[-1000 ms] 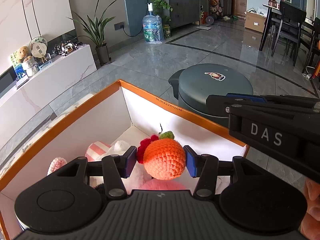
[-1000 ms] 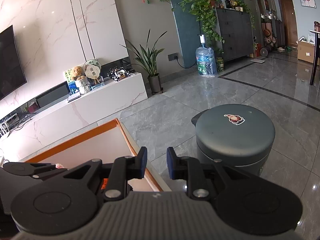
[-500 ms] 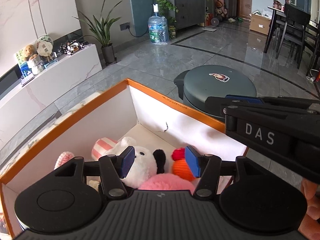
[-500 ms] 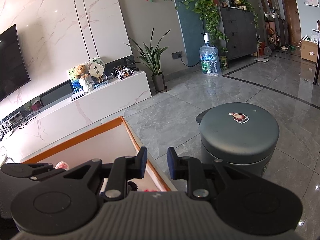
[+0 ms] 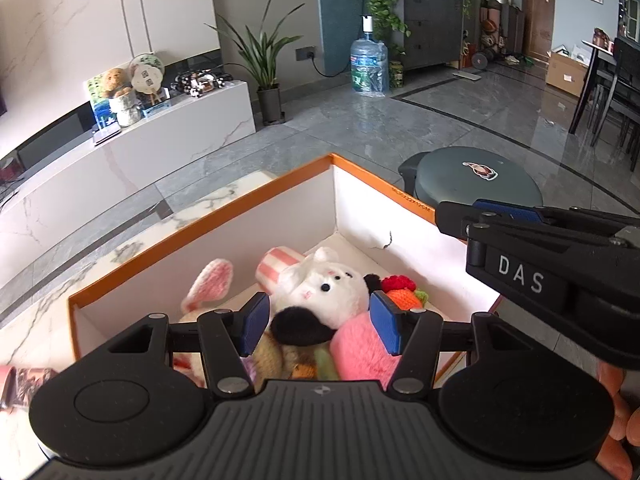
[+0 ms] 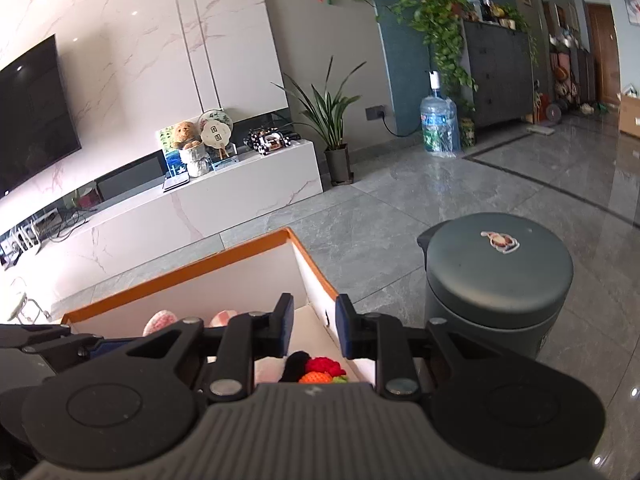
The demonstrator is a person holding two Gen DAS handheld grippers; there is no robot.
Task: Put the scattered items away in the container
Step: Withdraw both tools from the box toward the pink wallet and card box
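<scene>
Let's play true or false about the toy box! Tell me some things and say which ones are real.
1. The orange crochet toy lies inside the orange-rimmed box. True.
2. The left gripper is squeezing the white plush. False: its jaws stand open above the toys, holding nothing.
3. The round grey bin has a sticker on its lid. True.
4. The right gripper carries a pink toy. False: nothing is between its jaws.
5. The grey bin sits inside the box. False: it stands on the floor beside the box.
</scene>
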